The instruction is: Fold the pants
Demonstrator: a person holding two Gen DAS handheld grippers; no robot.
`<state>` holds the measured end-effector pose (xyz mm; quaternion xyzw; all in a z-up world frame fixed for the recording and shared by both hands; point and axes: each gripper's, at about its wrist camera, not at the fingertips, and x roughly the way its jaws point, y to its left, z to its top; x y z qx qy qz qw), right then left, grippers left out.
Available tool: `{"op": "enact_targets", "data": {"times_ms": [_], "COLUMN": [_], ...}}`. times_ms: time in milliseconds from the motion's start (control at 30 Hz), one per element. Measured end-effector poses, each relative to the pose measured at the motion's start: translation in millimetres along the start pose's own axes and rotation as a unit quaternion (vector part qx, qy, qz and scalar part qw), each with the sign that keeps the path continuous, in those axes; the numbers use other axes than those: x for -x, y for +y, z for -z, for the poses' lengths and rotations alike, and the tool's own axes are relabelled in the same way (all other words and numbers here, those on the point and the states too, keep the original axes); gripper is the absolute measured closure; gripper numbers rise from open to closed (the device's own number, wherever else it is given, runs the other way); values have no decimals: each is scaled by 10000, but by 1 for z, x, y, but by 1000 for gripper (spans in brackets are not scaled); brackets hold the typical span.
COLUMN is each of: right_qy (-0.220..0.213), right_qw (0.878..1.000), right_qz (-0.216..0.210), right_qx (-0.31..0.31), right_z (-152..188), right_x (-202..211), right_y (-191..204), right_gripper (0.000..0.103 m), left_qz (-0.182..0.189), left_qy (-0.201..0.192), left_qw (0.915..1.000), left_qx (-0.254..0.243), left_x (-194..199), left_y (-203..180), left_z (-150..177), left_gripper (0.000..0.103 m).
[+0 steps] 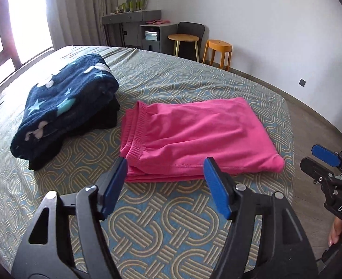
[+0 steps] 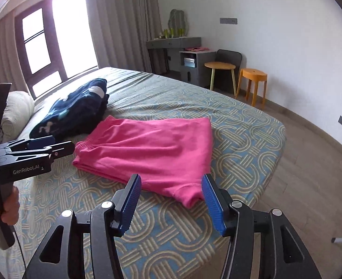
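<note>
Left wrist view
My left gripper [image 1: 165, 181]: jaws spread wide, nothing between them, hovering just short of the near edge of the pants.
Pants [image 1: 194, 137]: pink, folded into a flat, layered rectangle on the bed [image 1: 147, 232], ribbed waistband turned to the left, a hemmed edge facing me.
Blanket [image 1: 64, 102]: navy fleece with pale stars and shapes, folded in a thick bundle over something dark, lying to the left of the pants and near them; I cannot tell whether they touch.
My right gripper [image 1: 319, 160]: at the right edge, off the right corner of the pants, clear of the cloth; one blue pad shows, and from here I cannot tell how its jaws stand.
Far side: a round wooden side table [image 1: 183, 38] and an orange stool [image 1: 217, 51] stand by the wall.

Right wrist view
My right gripper [image 2: 171, 195]: jaws held wide apart and empty, framing the nearest corner of the pants without touching it.
Pants [image 2: 152, 153]: flat on the patterned bed [image 2: 252, 139], waistband toward the left, well in from the bed's right edge.
My left gripper [image 2: 54, 146]: seen side-on at the left, close to the waistband end, gripping nothing.
Blanket [image 2: 78, 109]: beyond the pants, with a pale pillow [image 2: 17, 111] further left.
Window [image 2: 43, 44]: bright, behind the bed, with curtains on both sides.
</note>
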<state>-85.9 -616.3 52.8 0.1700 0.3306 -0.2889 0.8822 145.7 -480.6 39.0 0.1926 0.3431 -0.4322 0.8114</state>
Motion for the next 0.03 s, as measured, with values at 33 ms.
{"op": "enact_targets", "data": {"times_ms": [33], "right_qy": [-12], "right_qw": [10000], "right_qz": [-7], "right_qx": [-41], "right_z": [1], "right_x": [5], "right_y": [0], "right_gripper": [46], "left_qz": [-6], "left_qy": [-33], "left_qw": [10000], "left_qx": [5], "left_x": [6], "left_y": [0], "left_z": [1], "left_gripper": [34]}}
